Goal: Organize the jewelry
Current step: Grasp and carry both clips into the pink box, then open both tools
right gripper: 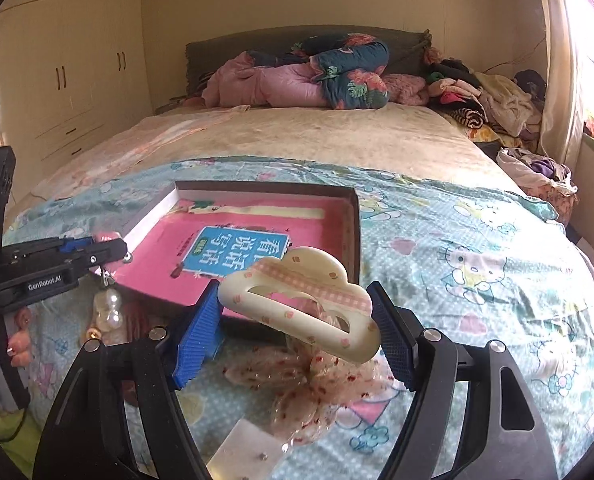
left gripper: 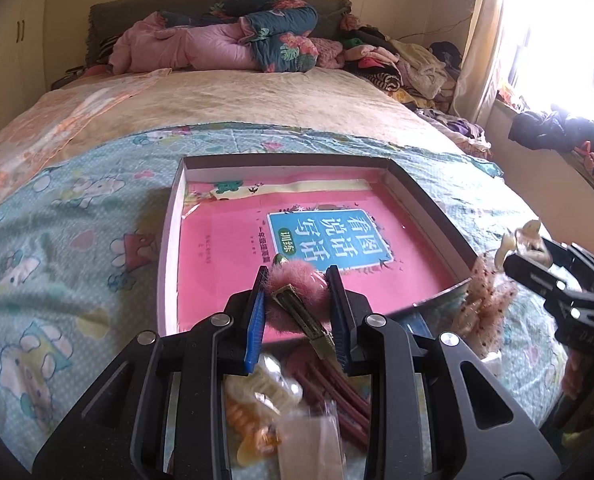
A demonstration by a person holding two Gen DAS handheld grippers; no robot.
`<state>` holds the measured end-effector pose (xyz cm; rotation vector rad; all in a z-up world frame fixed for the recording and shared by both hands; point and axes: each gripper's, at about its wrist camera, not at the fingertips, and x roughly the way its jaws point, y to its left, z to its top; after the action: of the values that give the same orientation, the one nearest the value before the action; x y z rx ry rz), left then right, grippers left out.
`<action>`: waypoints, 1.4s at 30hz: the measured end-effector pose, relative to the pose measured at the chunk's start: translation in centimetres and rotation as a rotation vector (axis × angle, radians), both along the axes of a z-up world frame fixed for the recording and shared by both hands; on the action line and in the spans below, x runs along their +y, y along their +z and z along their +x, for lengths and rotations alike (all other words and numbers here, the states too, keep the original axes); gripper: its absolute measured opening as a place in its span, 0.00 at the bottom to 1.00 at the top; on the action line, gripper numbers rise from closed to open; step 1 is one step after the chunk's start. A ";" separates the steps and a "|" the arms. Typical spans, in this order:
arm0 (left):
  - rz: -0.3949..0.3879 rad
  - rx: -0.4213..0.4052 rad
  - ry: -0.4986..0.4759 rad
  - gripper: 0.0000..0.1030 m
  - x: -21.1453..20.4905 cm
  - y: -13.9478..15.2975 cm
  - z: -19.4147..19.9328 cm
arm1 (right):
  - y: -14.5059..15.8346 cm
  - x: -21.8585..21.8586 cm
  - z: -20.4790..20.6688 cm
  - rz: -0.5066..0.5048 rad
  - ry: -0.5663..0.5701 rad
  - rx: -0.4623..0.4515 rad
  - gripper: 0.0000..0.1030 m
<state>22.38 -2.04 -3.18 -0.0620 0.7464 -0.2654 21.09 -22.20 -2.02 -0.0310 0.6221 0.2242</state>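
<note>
Jewelry is in transit: my left gripper (left gripper: 297,296) is clamped on a fuzzy pink hair clip (left gripper: 297,300) at lower centre of its view, above the shallow box (left gripper: 169,240), I judge for depositing there. My right gripper (right gripper: 297,320) pinches a cream cloud-shaped claw clip (right gripper: 297,300) across its width, over the box's near corner. Remaining pieces (left gripper: 265,400) lie on the bedsheet (left gripper: 57,240) below.

Fuzzy pink hair clip (left gripper: 297,280) with brass-toned metal bar; glossy cream plastic cloud claw clip (right gripper: 301,300); ribbed blue gripper pads (right gripper: 195,336); glossy pink paper book cover (left gripper: 233,256); printed cotton bedsheet (left gripper: 69,216).
</note>
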 end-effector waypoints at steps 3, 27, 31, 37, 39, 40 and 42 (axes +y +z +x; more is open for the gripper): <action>0.016 0.015 0.005 0.20 -0.2 -0.5 1.5 | 0.0 0.0 2.1 -0.010 -0.003 0.011 0.68; 0.085 0.115 0.027 0.22 0.0 -5.0 7.3 | -6.0 2.8 11.9 -0.054 0.034 0.204 0.69; 0.077 0.112 0.031 0.22 0.1 -4.9 7.2 | -6.1 3.1 11.6 -0.064 0.047 0.197 0.69; 0.079 0.105 0.031 0.29 0.1 -4.5 7.0 | -4.9 2.8 10.3 -0.041 0.045 0.153 0.79; 0.074 0.097 0.031 0.35 0.2 -4.2 6.7 | -4.3 2.6 9.7 -0.039 0.040 0.130 0.83; 0.074 0.089 0.035 0.36 0.2 -3.9 6.5 | -3.8 2.5 9.2 -0.038 0.036 0.115 0.84; 0.071 0.073 0.041 0.40 0.3 -3.2 6.1 | -3.0 2.3 8.5 -0.034 0.025 0.089 0.87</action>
<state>28.51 -1.74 -6.41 -0.0198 0.8252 -0.1979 29.62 -19.94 -5.03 -0.0616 0.7140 0.2407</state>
